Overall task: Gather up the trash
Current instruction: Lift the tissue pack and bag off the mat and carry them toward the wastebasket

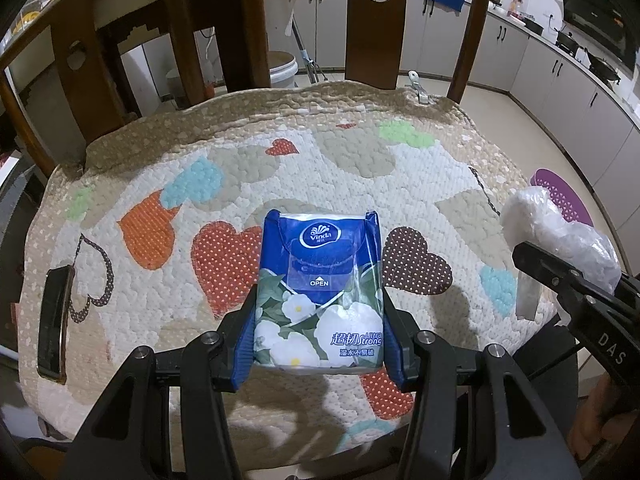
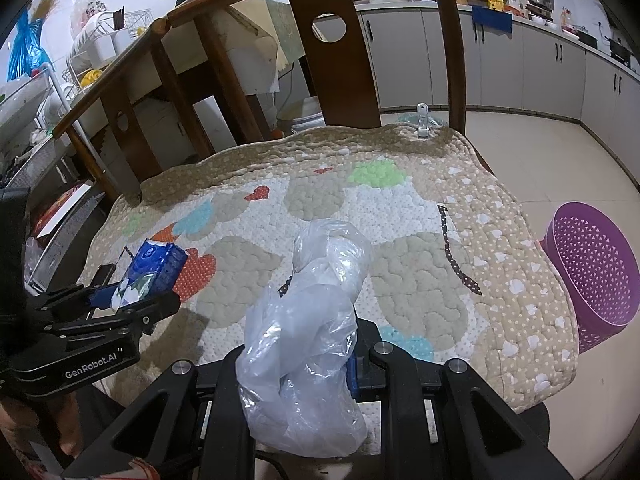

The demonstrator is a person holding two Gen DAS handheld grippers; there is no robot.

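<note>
Cushion edge (image 2: 532, 264) beside purple basket (image 2: 592, 272)

quilted cushion (image 1: 360, 168) on wooden chair (image 1: 372, 20) | phone (image 1: 54, 316) on cushion

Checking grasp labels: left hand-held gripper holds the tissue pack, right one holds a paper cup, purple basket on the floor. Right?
Not quite. The right hand-held gripper holds a crumpled plastic bag, not a paper cup, as the right wrist view shows. Left hand-held gripper on the tissue pack and the purple basket are correct.
</note>
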